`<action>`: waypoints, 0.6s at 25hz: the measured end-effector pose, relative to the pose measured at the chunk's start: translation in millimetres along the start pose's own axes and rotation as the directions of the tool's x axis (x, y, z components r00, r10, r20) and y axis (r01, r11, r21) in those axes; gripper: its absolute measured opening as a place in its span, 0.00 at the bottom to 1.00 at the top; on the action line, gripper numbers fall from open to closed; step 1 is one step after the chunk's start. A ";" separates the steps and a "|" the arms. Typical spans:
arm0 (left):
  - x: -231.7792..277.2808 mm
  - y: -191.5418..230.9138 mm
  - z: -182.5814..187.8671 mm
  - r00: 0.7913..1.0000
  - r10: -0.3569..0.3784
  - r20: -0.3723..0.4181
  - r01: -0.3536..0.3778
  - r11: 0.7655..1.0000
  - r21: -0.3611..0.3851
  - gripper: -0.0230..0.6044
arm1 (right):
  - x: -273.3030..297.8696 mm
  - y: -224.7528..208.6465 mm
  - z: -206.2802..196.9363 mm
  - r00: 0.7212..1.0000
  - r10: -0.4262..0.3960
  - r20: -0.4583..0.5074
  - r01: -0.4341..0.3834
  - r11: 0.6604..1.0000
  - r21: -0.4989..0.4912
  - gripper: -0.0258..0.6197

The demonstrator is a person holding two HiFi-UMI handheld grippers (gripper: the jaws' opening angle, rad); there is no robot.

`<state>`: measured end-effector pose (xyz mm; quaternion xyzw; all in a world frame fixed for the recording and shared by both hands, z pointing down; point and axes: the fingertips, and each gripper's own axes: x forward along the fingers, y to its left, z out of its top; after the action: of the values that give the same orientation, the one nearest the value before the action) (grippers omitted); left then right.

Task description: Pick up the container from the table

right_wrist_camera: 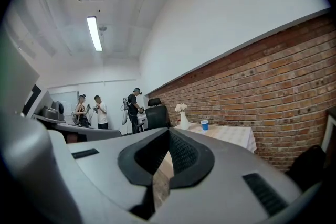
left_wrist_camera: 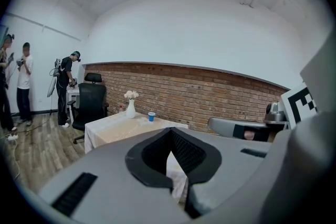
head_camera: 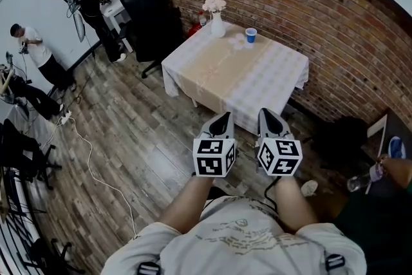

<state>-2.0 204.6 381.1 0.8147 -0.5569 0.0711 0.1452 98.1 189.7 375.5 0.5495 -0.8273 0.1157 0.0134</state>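
The cup (head_camera: pixel 251 35) is blue, the vase (head_camera: pixel 218 26) white, the wall (head_camera: pixel 309 3) red brick.

No legible text, brand or number anywhere, black-and-white square markers on the cubes of the left gripper (head_camera: pixel 225 118) and right gripper (head_camera: pixel 265 114), patterns not letters, faint print on shirt (head_camera: pixel 248 228), too blurred to read
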 end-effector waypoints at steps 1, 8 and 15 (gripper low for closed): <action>2.3 -1.6 -2.2 1.000 0.004 -0.006 -0.004 1.000 0.001 0.04 | 1.1 -3.1 -1.8 1.000 0.003 -0.007 -0.003 1.000 0.001 0.04; 23.8 -2.7 0.6 1.000 0.019 -0.005 -0.019 1.000 -0.003 0.04 | 14.7 -19.7 1.6 1.000 0.013 -0.005 -0.014 1.000 -0.012 0.04; 52.4 1.5 9.6 1.000 0.007 0.002 -0.008 1.000 0.014 0.04 | 40.1 -35.1 4.4 1.000 0.008 0.001 -0.008 1.000 -0.003 0.04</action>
<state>15.5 154.6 386.9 0.8137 -0.5596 0.0750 0.1385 114.7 139.4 383.4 0.5462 -0.8297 0.1143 0.0130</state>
